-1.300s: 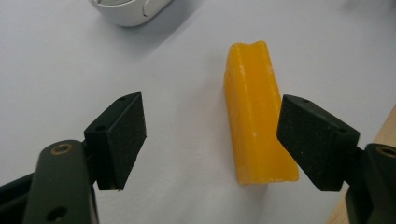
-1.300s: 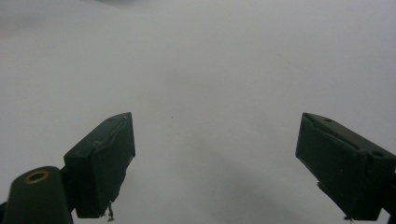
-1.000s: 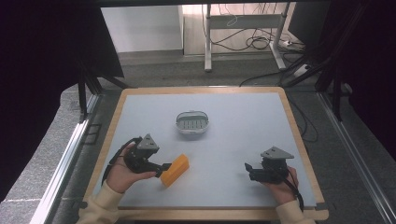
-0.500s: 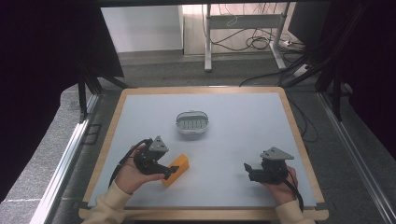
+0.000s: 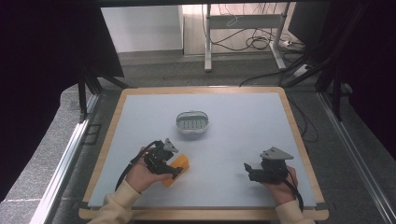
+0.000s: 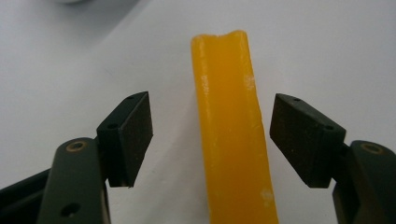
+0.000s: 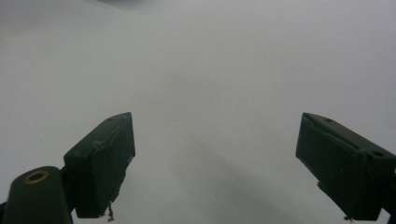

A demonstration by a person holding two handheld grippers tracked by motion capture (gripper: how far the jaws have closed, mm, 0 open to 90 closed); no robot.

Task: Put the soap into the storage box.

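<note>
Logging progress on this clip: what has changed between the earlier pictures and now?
The left hand-held gripper has come down over the yellow block, which now lies between its jaws; they have just been closing but the pads do not touch it yet. The right hand-held gripper, the block and the small basket stayed put.

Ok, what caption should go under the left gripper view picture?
Left gripper closing around a yellow block on the white table, pads not touching yet.
</note>
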